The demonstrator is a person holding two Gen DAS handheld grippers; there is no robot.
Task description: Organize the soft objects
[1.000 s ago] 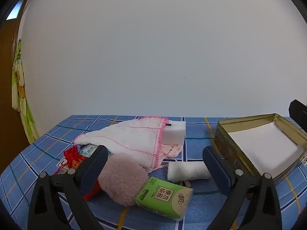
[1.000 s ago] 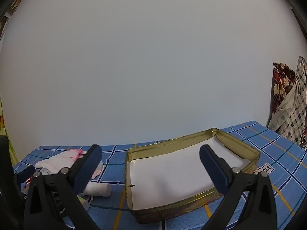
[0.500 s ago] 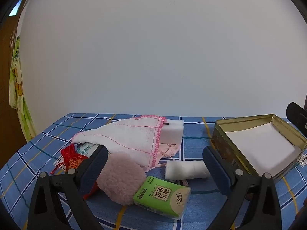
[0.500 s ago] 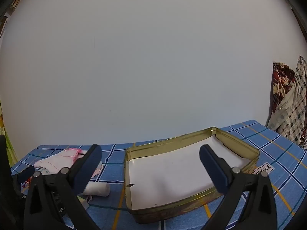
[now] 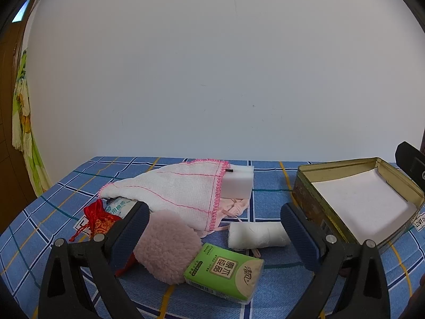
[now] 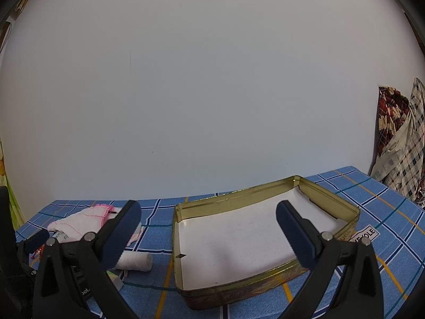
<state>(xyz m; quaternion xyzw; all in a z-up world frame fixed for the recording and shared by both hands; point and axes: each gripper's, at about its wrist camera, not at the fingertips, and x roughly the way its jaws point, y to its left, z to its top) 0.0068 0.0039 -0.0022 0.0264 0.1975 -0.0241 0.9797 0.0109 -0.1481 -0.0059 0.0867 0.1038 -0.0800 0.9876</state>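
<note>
Your left claw is spread wide and grips nothing; it hangs low over the pile of soft things on the blue checked counter. Between its fingers lie the pink fluffy puff, the green tissue pack touching the puff's right side, and the white gauze roll just beyond the pack. Behind them the white cloth with pink stitching drapes over a white sponge block. A red pouch sits left of the puff, beside a small printed packet.

Your right claw is also spread, empty, above the gold tin. The tin's white lining is bare; it stands right of the pile, near the gauze roll
</note>
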